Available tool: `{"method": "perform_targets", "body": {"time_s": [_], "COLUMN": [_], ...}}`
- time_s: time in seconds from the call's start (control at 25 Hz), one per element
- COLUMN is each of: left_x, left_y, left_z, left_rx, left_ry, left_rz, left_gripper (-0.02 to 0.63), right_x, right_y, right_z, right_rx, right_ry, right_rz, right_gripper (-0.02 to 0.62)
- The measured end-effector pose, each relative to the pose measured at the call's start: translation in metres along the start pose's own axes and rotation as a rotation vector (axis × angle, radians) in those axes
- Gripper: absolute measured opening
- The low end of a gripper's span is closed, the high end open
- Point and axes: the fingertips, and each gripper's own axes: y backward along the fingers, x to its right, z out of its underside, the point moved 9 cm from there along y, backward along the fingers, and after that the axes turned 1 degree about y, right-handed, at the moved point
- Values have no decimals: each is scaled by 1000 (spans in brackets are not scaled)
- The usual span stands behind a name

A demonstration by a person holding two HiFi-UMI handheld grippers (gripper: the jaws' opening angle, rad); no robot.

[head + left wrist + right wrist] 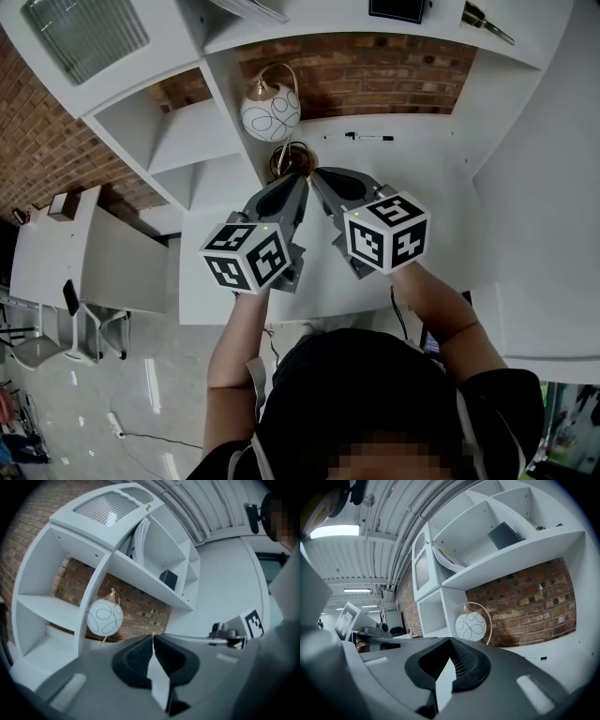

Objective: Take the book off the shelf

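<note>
A white shelf unit (225, 37) stands against a brick wall. On an upper shelf a pale book (447, 557) leans to one side; it also shows in the left gripper view as the same book (139, 538), and its edge (248, 7) shows at the top of the head view. A dark flat book (505, 535) stands further right on that shelf. My left gripper (302, 178) and right gripper (317, 173) are side by side below it, both shut and empty, their tips near the lamp's base. The left jaws meet at the left gripper's tip (153, 637), the right jaws at the right gripper's tip (450, 640).
A white globe lamp (270, 112) with black line patterns stands on the desk surface, just beyond the gripper tips. A black marker (359, 137) lies on the white desk (422, 169) to the right. A metal tool (486, 22) rests on the upper shelf at far right.
</note>
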Motion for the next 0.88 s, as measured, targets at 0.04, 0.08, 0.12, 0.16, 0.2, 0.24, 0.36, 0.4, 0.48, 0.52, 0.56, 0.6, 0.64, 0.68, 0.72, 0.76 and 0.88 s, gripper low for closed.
{"method": "perform_targets", "body": {"time_s": [0.04, 0.08, 0.12, 0.16, 0.2, 0.24, 0.36, 0.4, 0.48, 0.52, 0.56, 0.6, 0.64, 0.68, 0.72, 0.76, 0.88], "left_x": [-2, -4, -6, -8, -10, -11, -13, -14, -15, -16, -17, -18, -18, -18, -19, -20, -21], "left_y": [0, 1, 1, 1, 2, 2, 5, 6, 8, 9, 10, 10, 10, 9, 9, 8, 8], "left_z": [-3, -6, -9, -11, -14, -17, -27, -30, -38, -42, -45, -49, -52, -55, -58, -61, -71], "left_rx": [0, -1, -1, -1, 0, 2, 7, 10, 24, 31, 38, 43, 46, 47, 48, 49, 59], "left_ry": [-5, -7, -7, -8, -11, -20, -68, -76, -72, -64, -56, -53, -56, -64, -73, -80, -88], "left_rz": [-10, -19, -28, -35, -41, -45, -57, -60, -60, -58, -54, -50, -48, -48, -49, -51, -47], "left_gripper": [15, 12, 11, 11, 11, 10, 10, 11, 9, 9, 9, 9, 9, 9, 9, 9, 9], "right_x": [0, -1, -1, 0, 1, 1, 2, 2, 1, 1, 1, 0, -1, -1, -2, -3, -4], "right_y": [-1, -2, -3, -5, -6, -8, -12, -13, -14, -14, -15, -16, -16, -17, -18, -19, -19], "right_z": [-4, -7, -11, -14, -17, -20, -28, -31, -39, -44, -49, -54, -59, -63, -68, -73, -86], "right_rx": [5, 9, 12, 15, 18, 22, 34, 38, 52, 61, 70, 79, 88, 95, 102, 109, 127], "right_ry": [5, 8, 12, 16, 20, 24, 32, 34, 38, 42, 47, 55, 64, 72, 80, 86, 100], "right_rz": [2, 4, 7, 10, 11, 11, 14, 16, 19, 20, 20, 19, 17, 15, 13, 13, 15], "right_gripper": [-5, -6, -5, -6, -6, -5, -5, -5, -5, -5, -5, -5, -5, -5, -5, -5, -5]}}
